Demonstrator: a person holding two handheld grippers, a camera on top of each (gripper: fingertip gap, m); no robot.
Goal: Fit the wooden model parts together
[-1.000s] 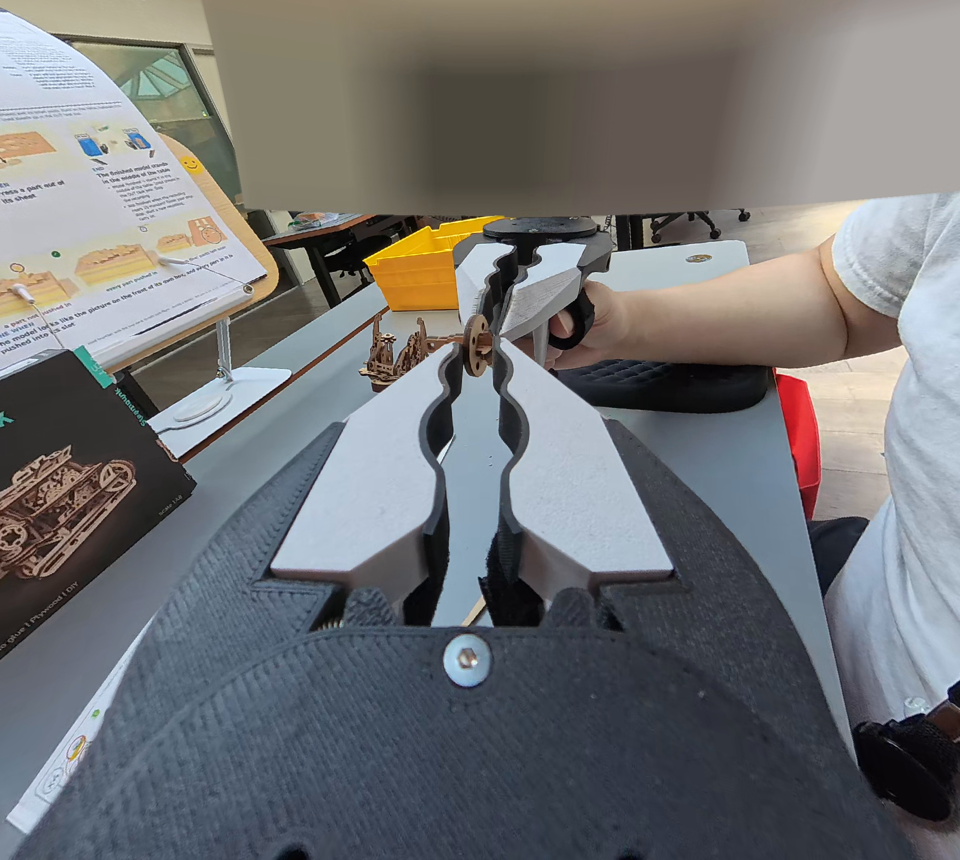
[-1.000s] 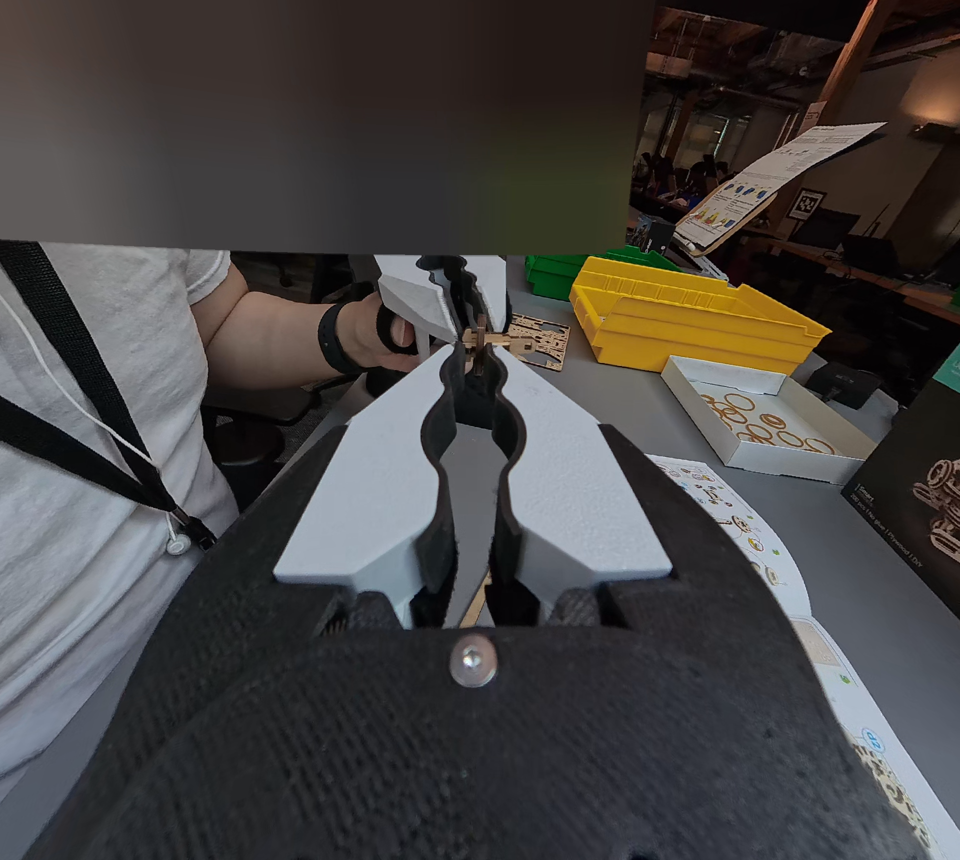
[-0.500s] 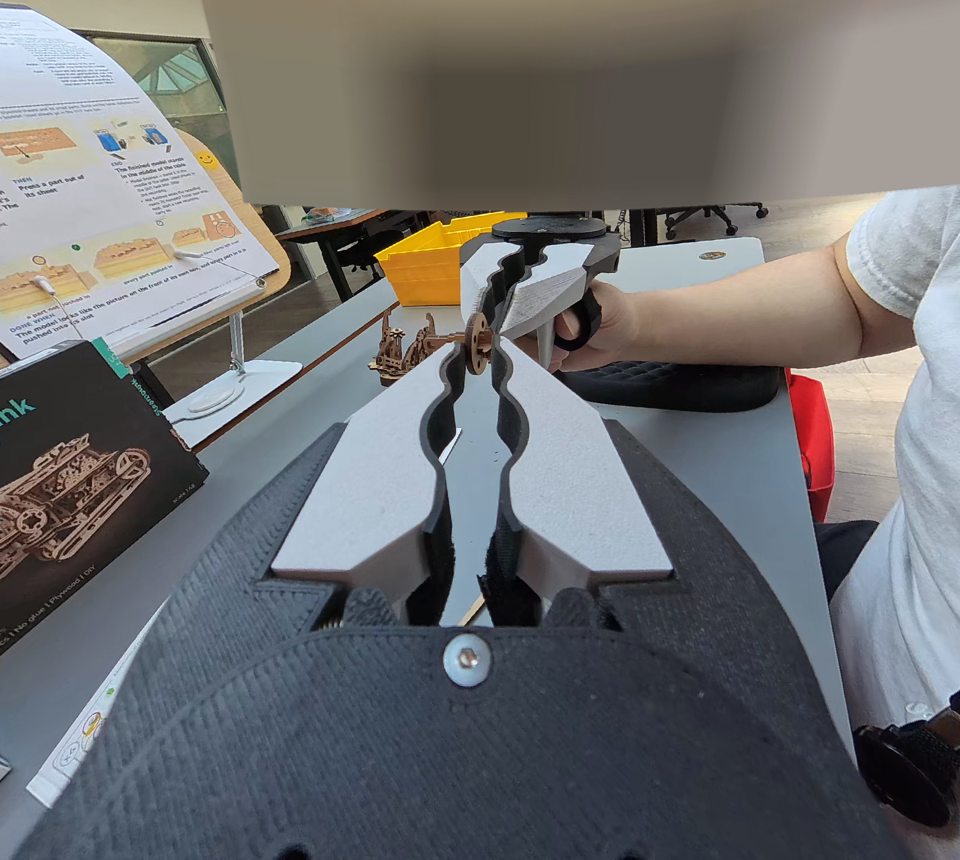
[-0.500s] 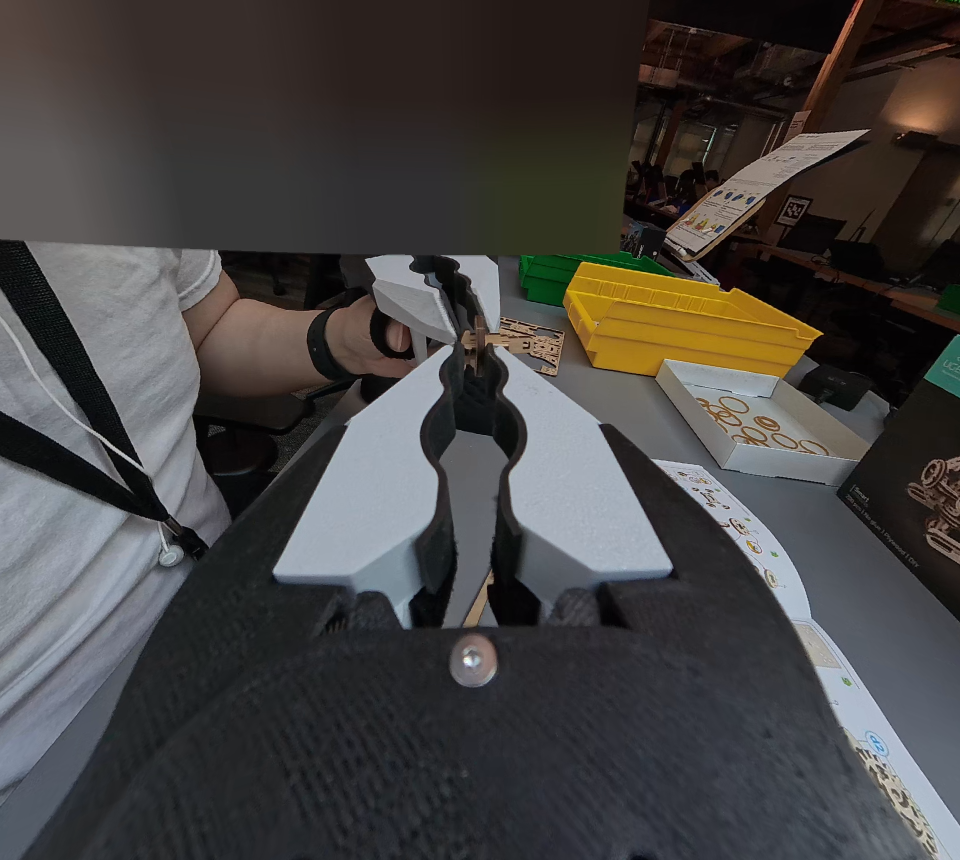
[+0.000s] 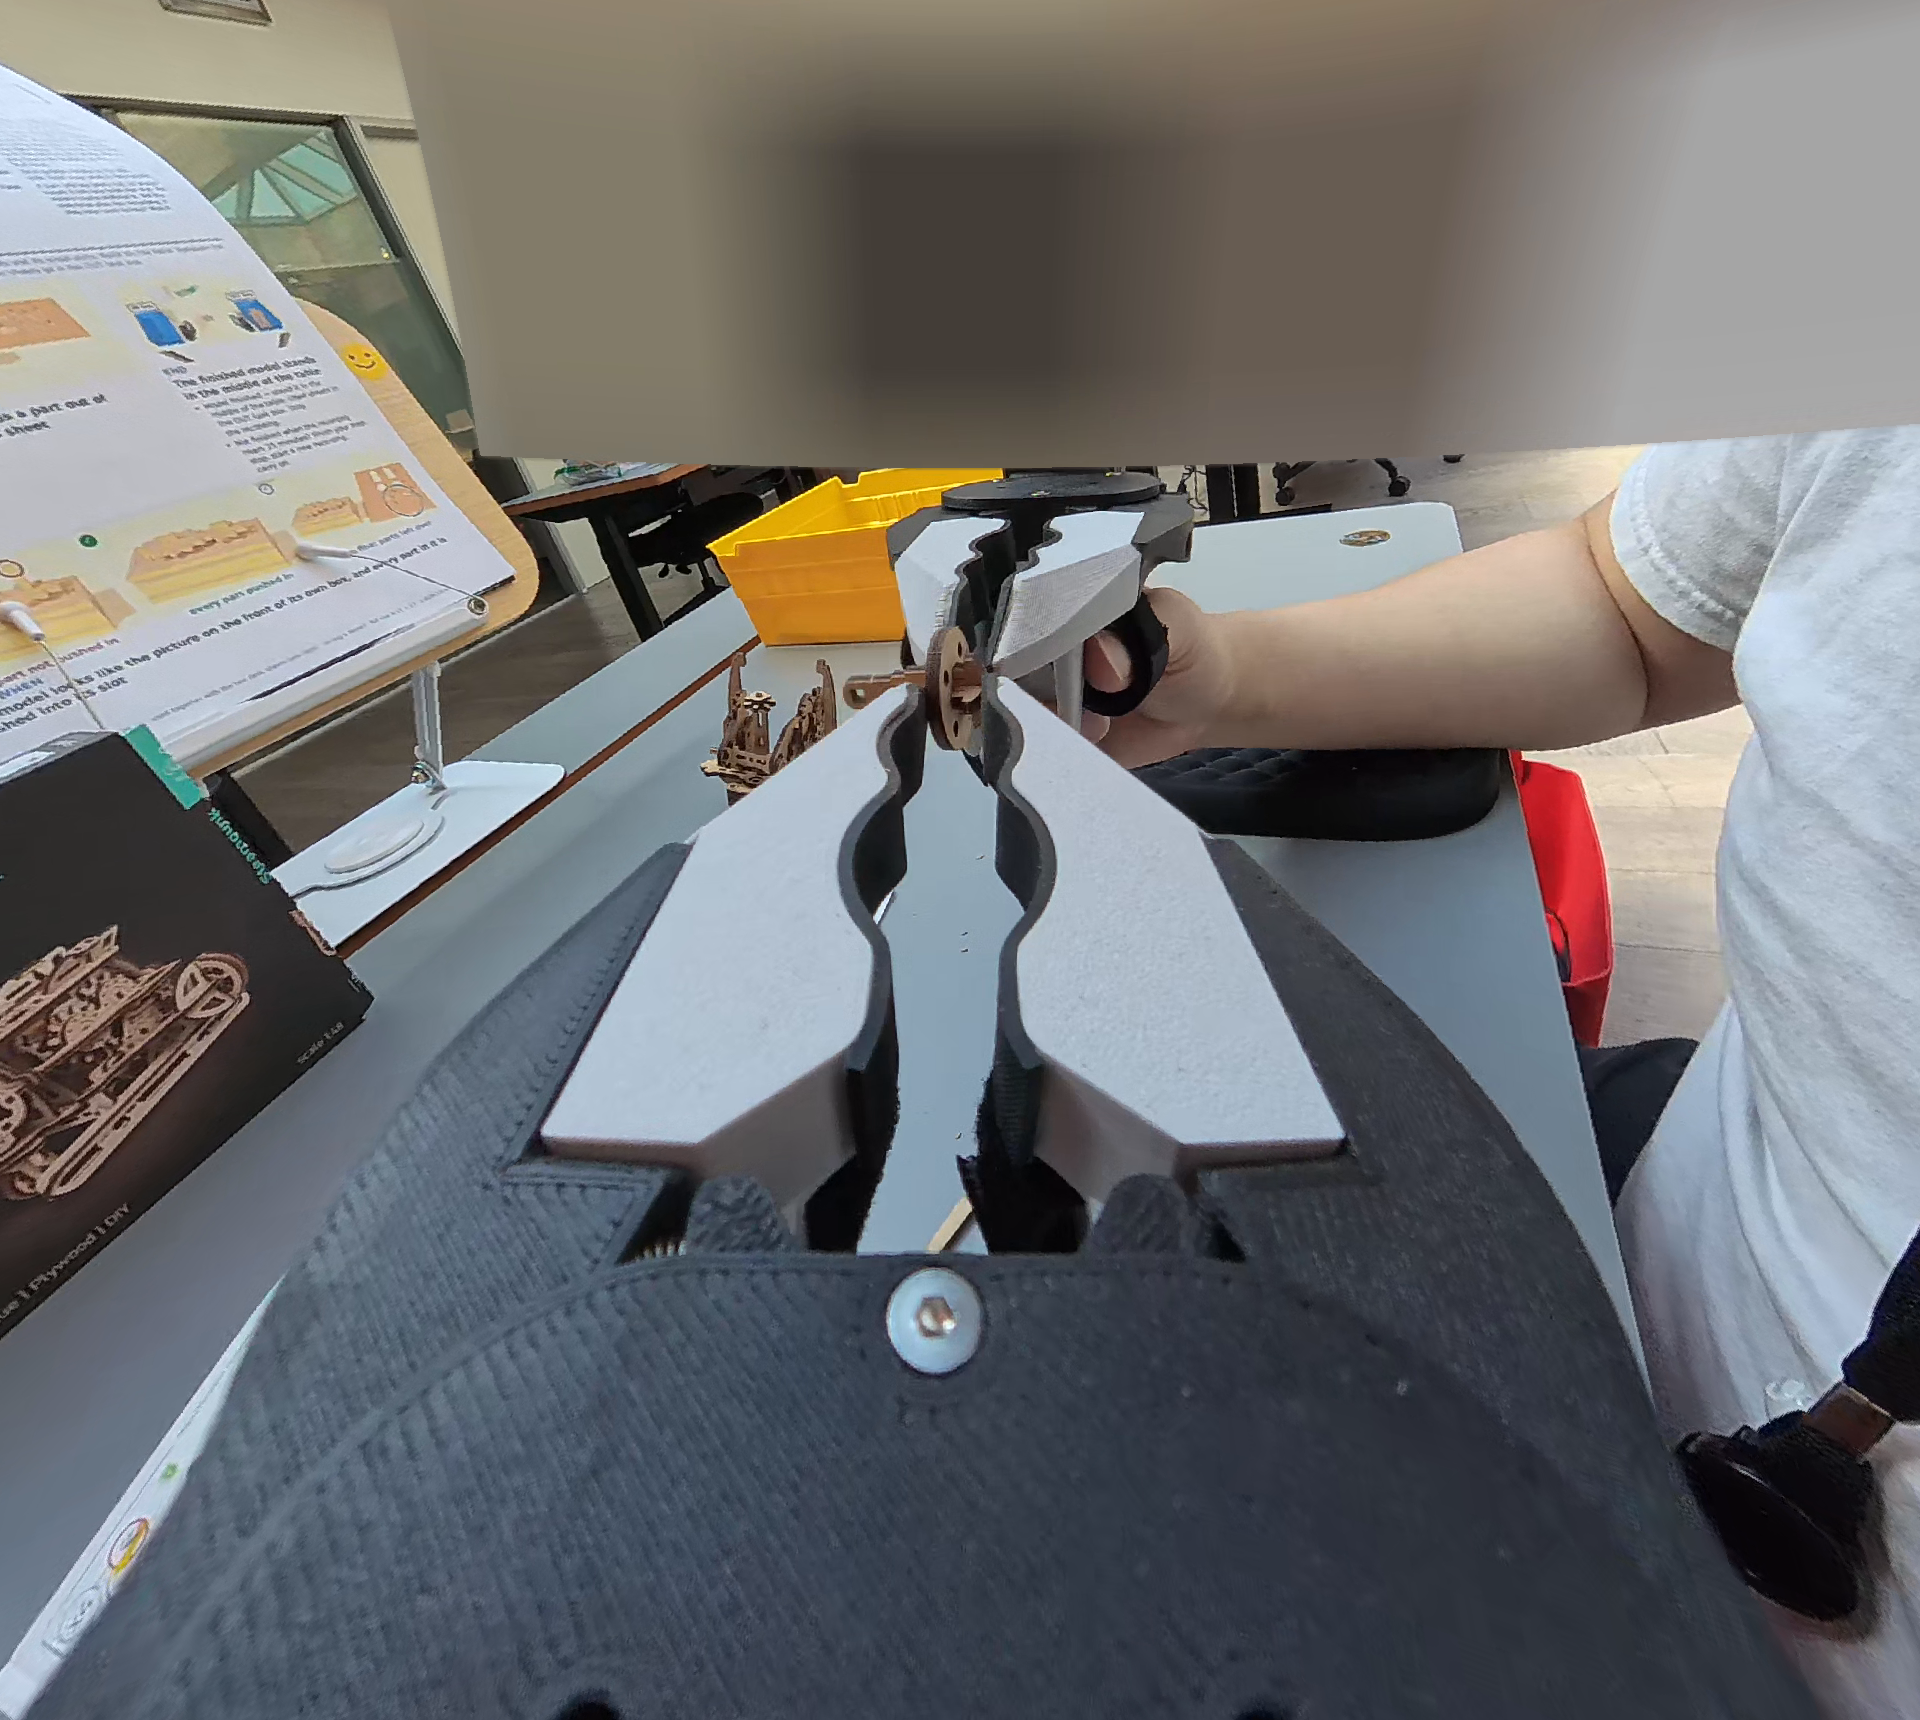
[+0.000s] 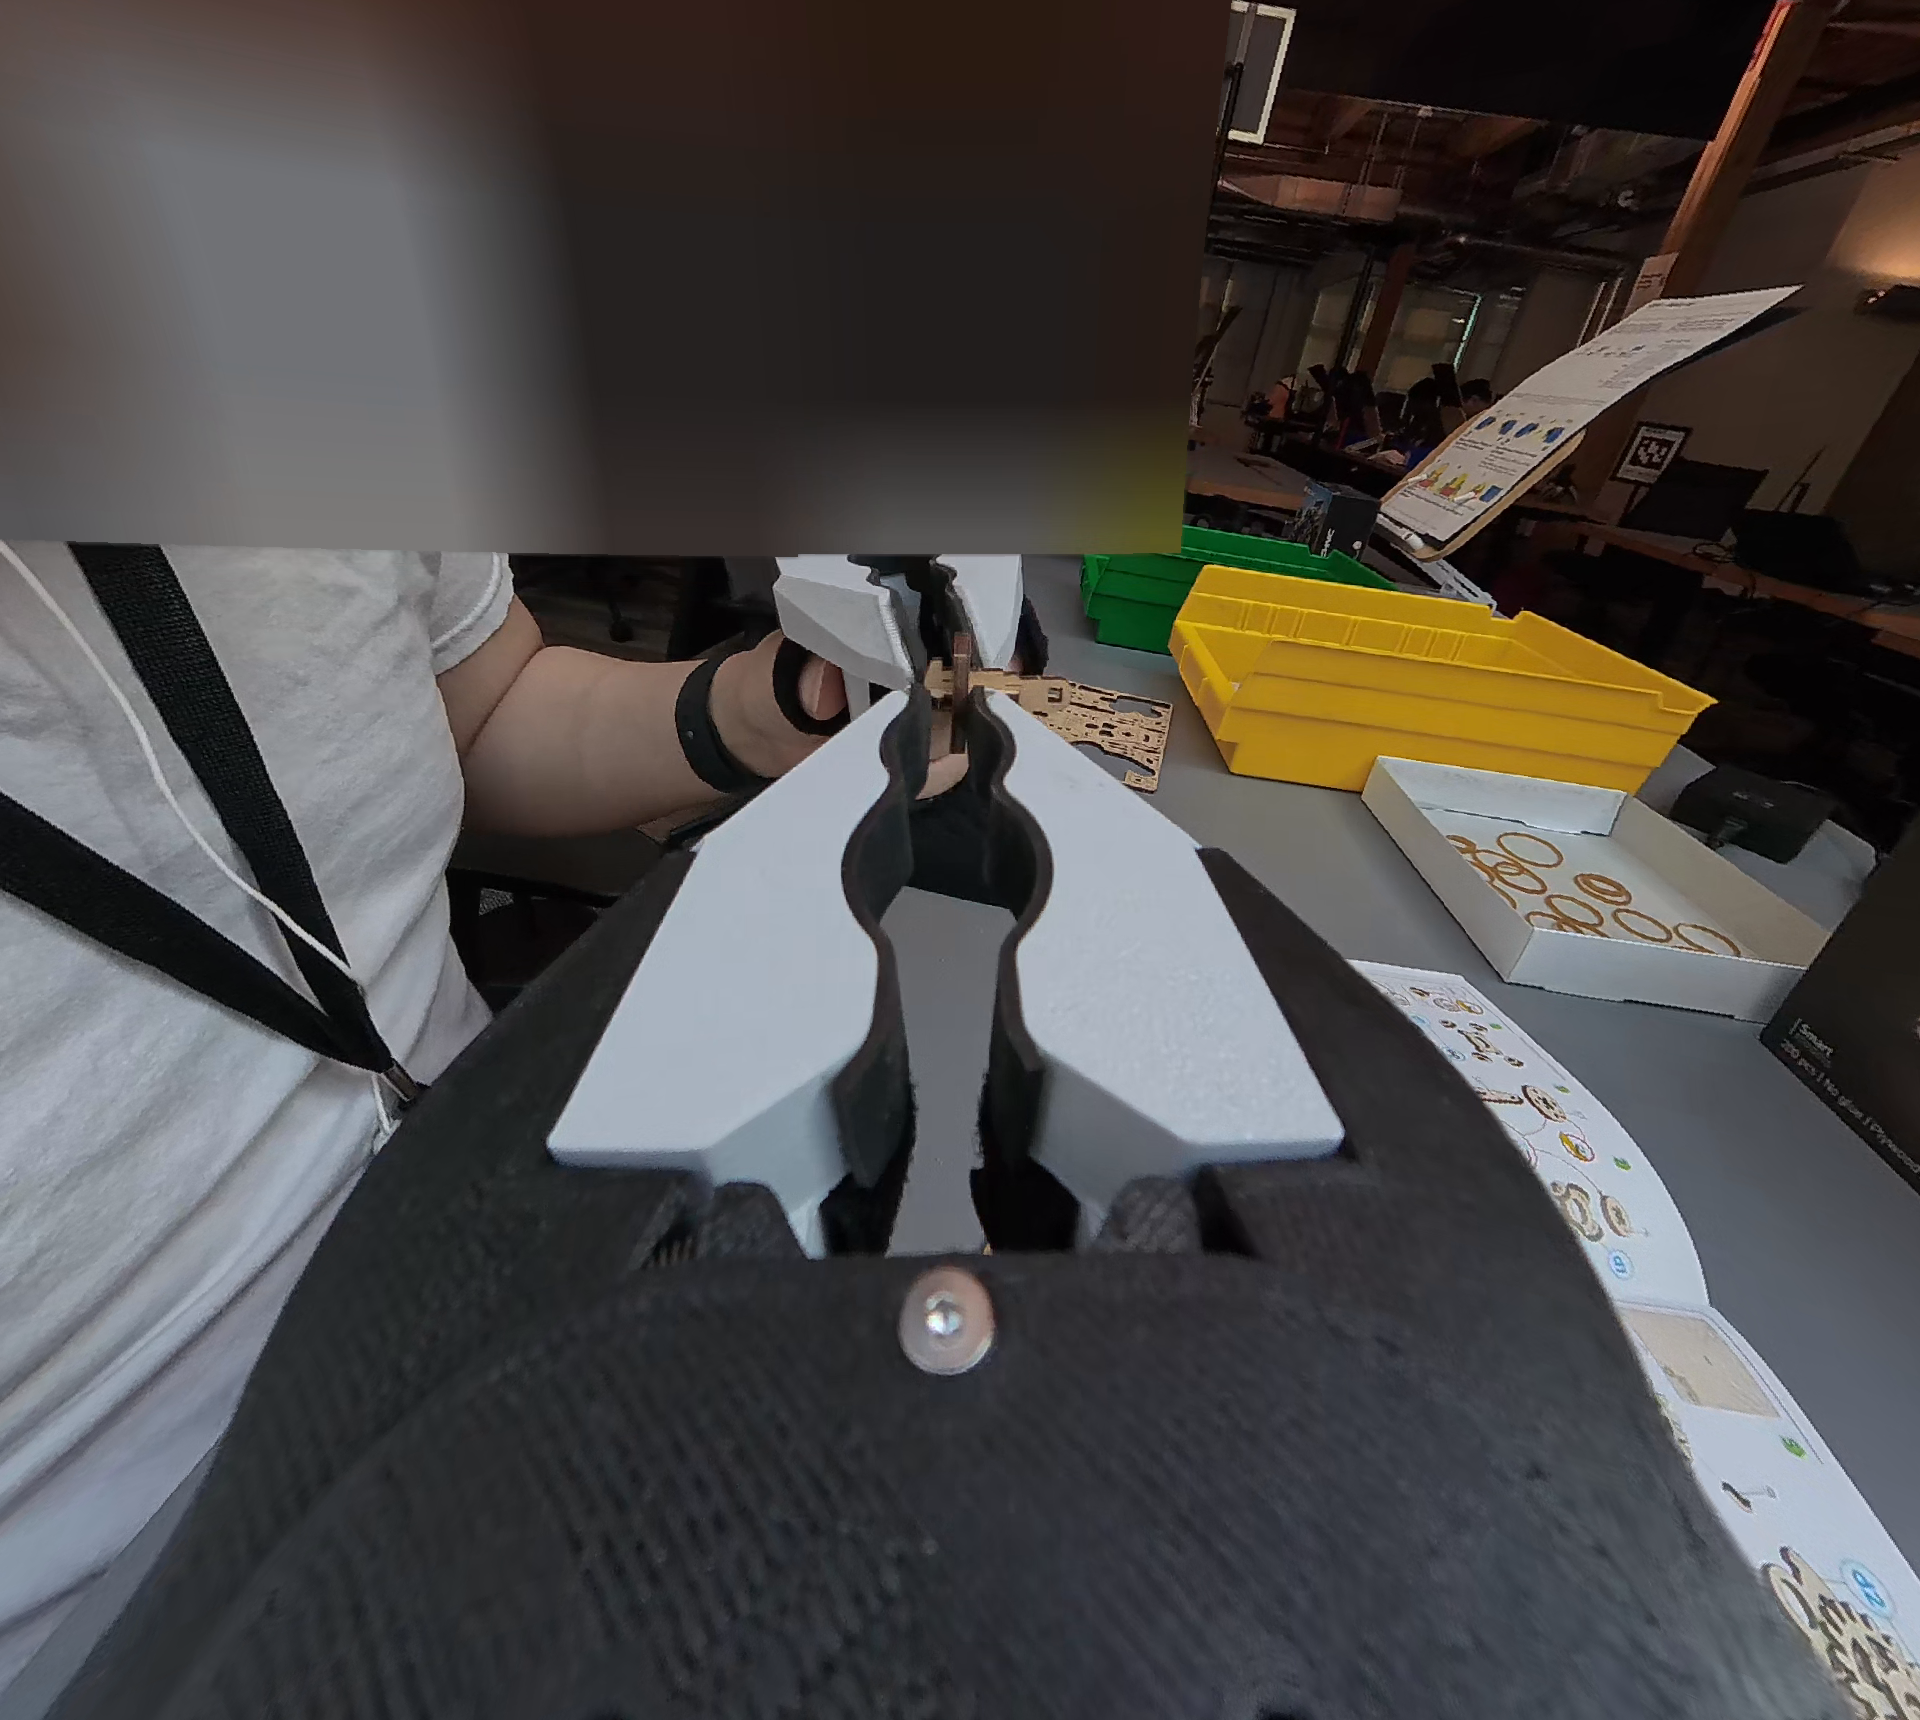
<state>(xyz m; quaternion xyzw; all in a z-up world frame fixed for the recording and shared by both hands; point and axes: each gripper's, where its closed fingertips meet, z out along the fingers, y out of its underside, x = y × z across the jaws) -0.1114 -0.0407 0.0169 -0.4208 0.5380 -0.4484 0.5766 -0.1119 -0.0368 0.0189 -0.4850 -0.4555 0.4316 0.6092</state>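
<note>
the small round laser-cut plywood disc (image 5: 954, 685) with a thin wooden axle pin (image 5: 878, 686) through it sits in the air between the two tips, well above the grey surface (image 5: 1382, 891). it is judged very light, stiff and brittle; the pin would snap under side load, so the disc's flat faces and the pin's shaft are the places to hold. the left hand-held gripper (image 5: 954, 704) is nearly closed, its tips pinching the disc. the right hand-held gripper (image 6: 948, 706), facing it tip to tip, is likewise almost closed on a small wooden piece (image 6: 951, 683), probably the pin's other end, though the tips hide the contact. beyond the right one lie a cut-out plywood sheet (image 6: 1101, 720) and a yellow plastic bin (image 6: 1423, 694).
</note>
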